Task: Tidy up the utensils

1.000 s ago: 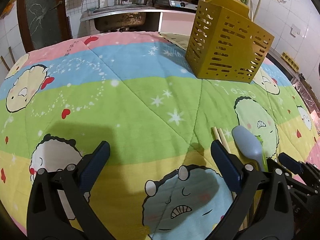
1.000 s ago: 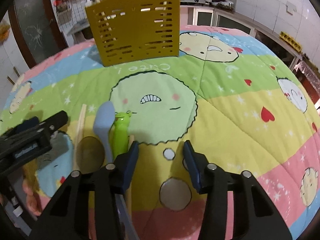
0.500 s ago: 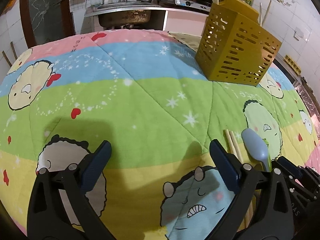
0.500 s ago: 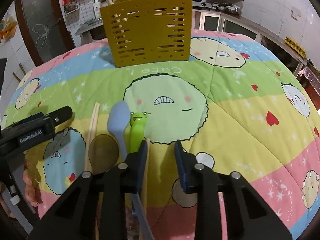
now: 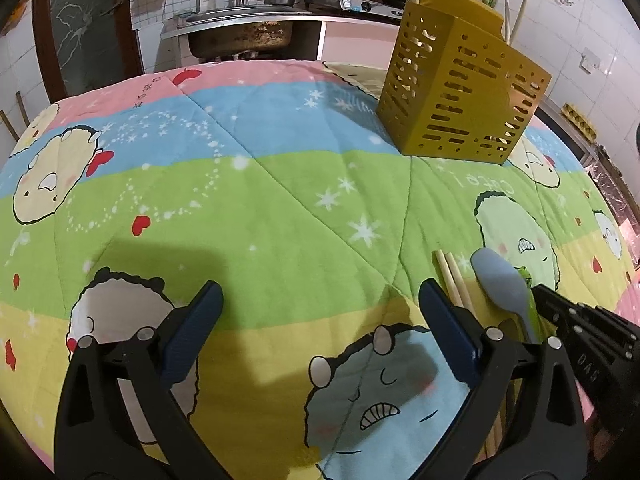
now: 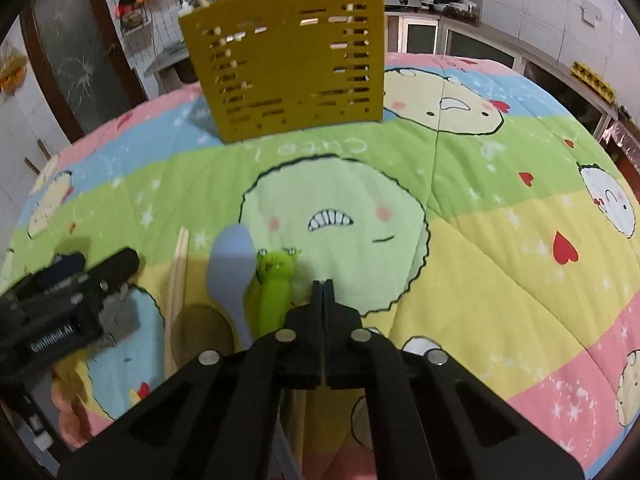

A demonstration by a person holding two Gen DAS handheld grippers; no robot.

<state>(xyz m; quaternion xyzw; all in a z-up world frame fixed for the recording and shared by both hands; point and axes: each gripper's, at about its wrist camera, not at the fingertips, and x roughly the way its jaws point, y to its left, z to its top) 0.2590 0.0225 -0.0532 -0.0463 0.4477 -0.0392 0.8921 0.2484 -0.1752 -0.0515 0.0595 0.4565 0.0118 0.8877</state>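
Note:
A yellow slotted utensil holder (image 5: 460,92) (image 6: 288,68) stands at the far side of the cartoon quilt, with chopsticks poking out of it. A pale blue spoon (image 6: 232,264) (image 5: 496,280), a green frog-handled utensil (image 6: 274,284), a brown wooden spoon (image 6: 204,332) and a pair of chopsticks (image 6: 178,268) (image 5: 452,276) lie side by side. My right gripper (image 6: 322,284) is shut just right of the frog handle. Its jaws meet and nothing shows between them. One chopstick (image 6: 298,420) runs underneath it. My left gripper (image 5: 320,300) hovers open over bare quilt, left of the utensils.
The quilt (image 5: 280,208) covers the whole table. A sink counter (image 5: 248,12) with a pot and bottles stands behind it, and tiled walls and cabinets (image 6: 460,40) close the right side. A hand shows under my left gripper (image 6: 68,400).
The right gripper's jaws have closed from well apart to fully together, beside the frog handle. The left gripper has stayed open in the same place.

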